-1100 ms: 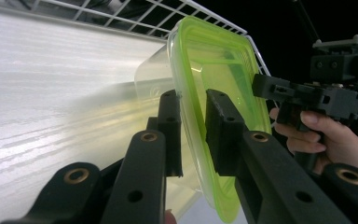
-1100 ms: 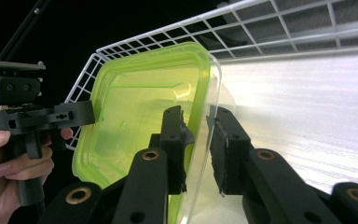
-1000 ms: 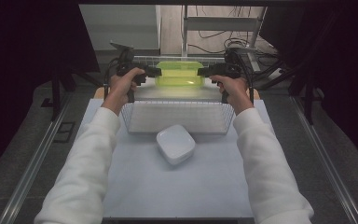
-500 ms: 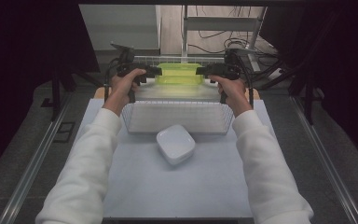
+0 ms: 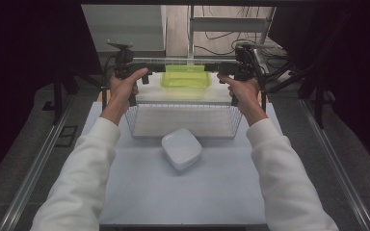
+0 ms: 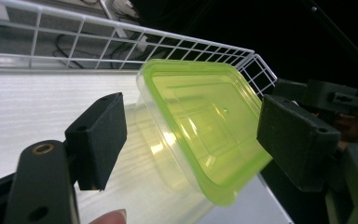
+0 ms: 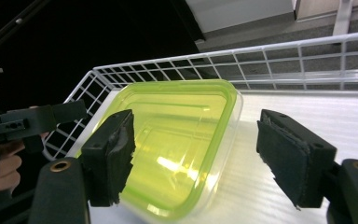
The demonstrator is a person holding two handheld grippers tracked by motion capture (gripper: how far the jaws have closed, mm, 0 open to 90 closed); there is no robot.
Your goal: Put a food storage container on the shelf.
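Green container (image 5: 185,77) sits released on the white floor at the far end of the wire basket (image 5: 139,126), its clear tub topped by a lime rim, as seen from the high view. Half a second earlier both tools were closed in against its short ends; now each has drawn back to its own side and the box stands on its own. The left tool (image 5: 147,76) has just been opening, and in the left gripper view its two black pads (image 6: 98,140) stand wide apart, the container (image 6: 200,126) lying beyond them with neither pad pressing on it. The right tool (image 5: 221,77) has likewise just been opening; the right gripper view shows its pads (image 7: 109,154) spread, the box (image 7: 172,144) framed between but untouched. The placement looks complete: what remains on the pale tabletop (image 5: 173,192) is a white lid (image 5: 182,148) lying just in front of the basket, probably the next item to be handled.
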